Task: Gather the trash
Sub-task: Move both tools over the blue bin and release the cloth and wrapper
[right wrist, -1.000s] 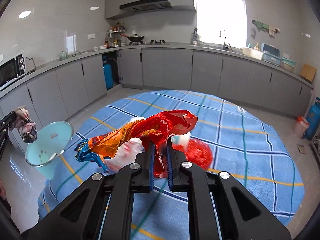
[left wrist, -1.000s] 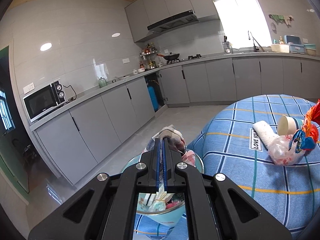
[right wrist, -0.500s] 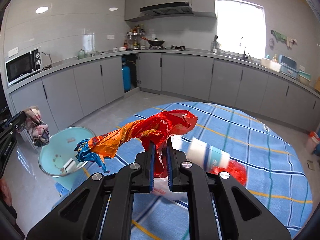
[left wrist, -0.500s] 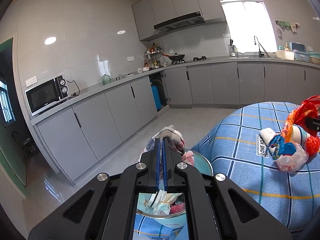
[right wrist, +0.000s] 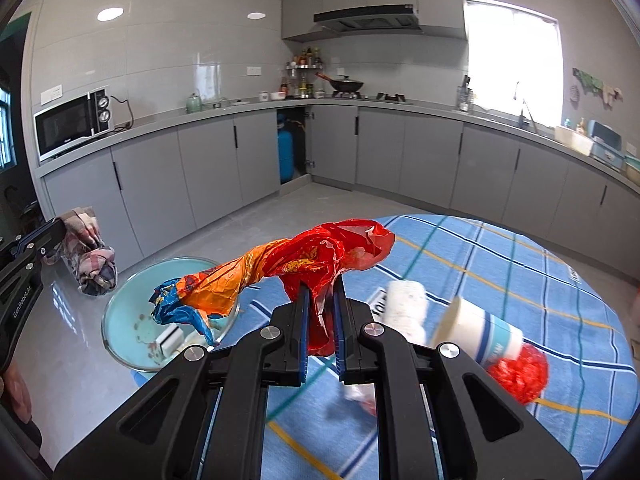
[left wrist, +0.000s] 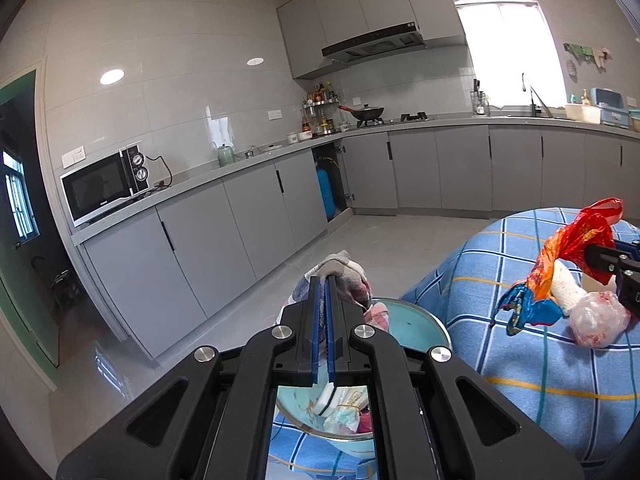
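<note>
The step in hand looks like carrying a piece of trash to the bin; the right tongs (right wrist: 320, 322) are pinching a crumpled red and orange wrapper (right wrist: 296, 268), which hangs in the air above the edge of the counter (right wrist: 500, 264) with its blue tail drooping over the pale blue bin (right wrist: 120, 320); the left tongs (left wrist: 326, 308) are pressed together on a checked cloth (left wrist: 344, 276), held just beside the bin's rim on its far side from the counter; the bin already holds some scraps, a small white box among them; on the blue checked counter cover, near the right tongs, lie a white roll (right wrist: 404, 304), a paper cup (right wrist: 480, 332) on its side and a clear bag with red bits (right wrist: 520, 372), none of them collected yet; the next move, as I judge it, calls for bringing the wrapper's bulk over the bin's mouth and then spreading the right tongs so it falls inside; the wrapper is light and long, so it may cling or catch on the rim; the cloth should keep out of the drop path.
</note>
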